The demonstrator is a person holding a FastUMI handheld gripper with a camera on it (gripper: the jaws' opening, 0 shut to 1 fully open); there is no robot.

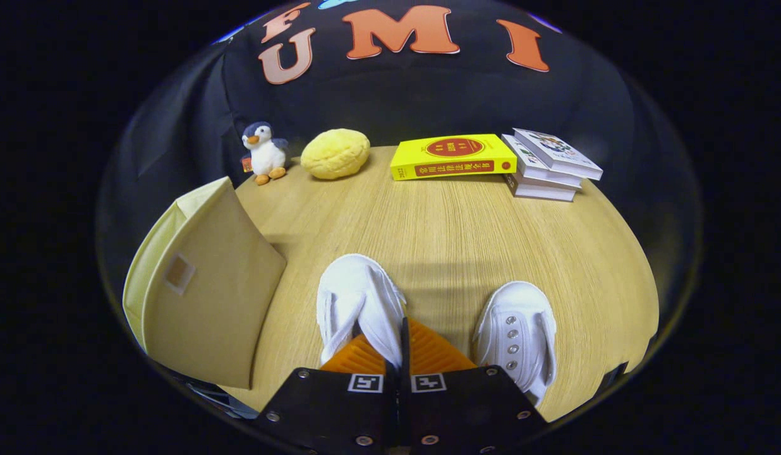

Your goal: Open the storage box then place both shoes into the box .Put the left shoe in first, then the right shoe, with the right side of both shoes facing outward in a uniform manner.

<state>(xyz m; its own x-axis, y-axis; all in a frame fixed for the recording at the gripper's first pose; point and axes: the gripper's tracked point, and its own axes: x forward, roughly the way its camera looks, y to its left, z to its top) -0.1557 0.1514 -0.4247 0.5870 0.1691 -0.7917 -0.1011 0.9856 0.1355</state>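
Gripper (395, 344): our fingers pinched tight on the near shoe (359, 303), at the table's (441, 234) near edge. Second shoe (517, 335): just beside, right. Box (207, 291): left edge, flap open. We should carry level, swing left, enter squarely, right side outward.

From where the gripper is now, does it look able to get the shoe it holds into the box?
Probably yes. The gripper is shut on the left shoe, and the box stands close beside it with bare table between. Its opening isn't visible, though.
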